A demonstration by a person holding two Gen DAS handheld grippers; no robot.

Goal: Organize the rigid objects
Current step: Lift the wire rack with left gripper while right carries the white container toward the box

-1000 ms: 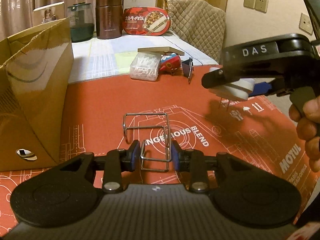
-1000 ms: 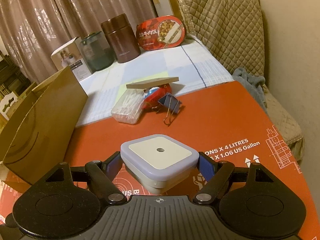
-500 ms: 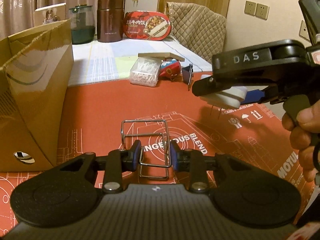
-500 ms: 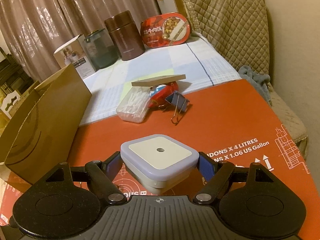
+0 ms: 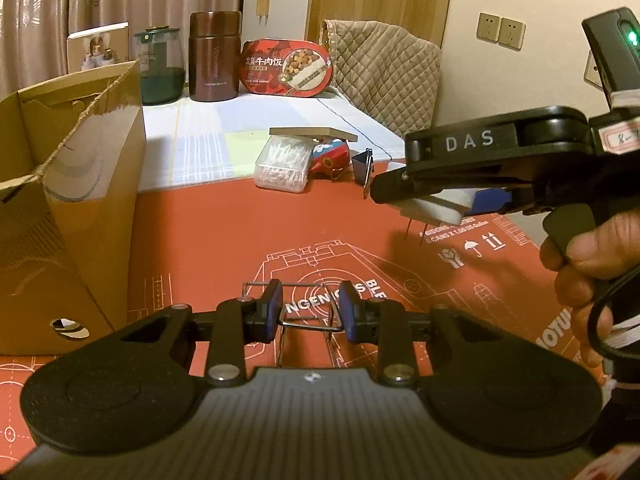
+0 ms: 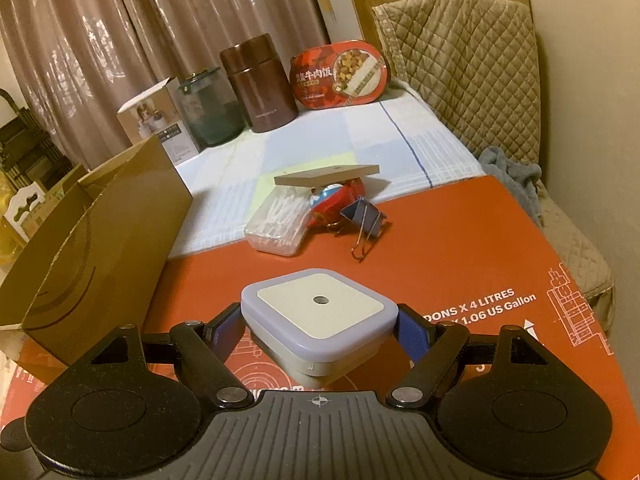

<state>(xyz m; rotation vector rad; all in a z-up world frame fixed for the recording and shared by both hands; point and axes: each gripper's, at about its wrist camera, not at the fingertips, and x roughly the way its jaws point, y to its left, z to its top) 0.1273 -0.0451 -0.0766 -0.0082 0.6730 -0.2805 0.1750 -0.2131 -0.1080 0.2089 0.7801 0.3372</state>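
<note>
My left gripper (image 5: 310, 310) is shut on a bent wire rack (image 5: 308, 322) and holds it just above the red mat (image 5: 224, 232). My right gripper (image 6: 320, 326) is shut on a square white night-light plug (image 6: 318, 312); in the left wrist view the plug (image 5: 438, 204) hangs above the mat with its two prongs pointing down. An open brown cardboard box (image 5: 60, 200) stands at the left and also shows in the right wrist view (image 6: 104, 232).
At the mat's far edge lie a clear box of cotton swabs (image 6: 278, 224), a red toy (image 6: 340, 198) under a thin board (image 6: 326, 174), and a blue binder clip (image 6: 364, 218). Jars and a red food tin (image 6: 340, 76) stand at the back. A padded chair (image 6: 460, 68) is on the right.
The left gripper has lifted the wire rack and drawn it back toward the camera. The right gripper with the plug has drifted left and slightly up.
</note>
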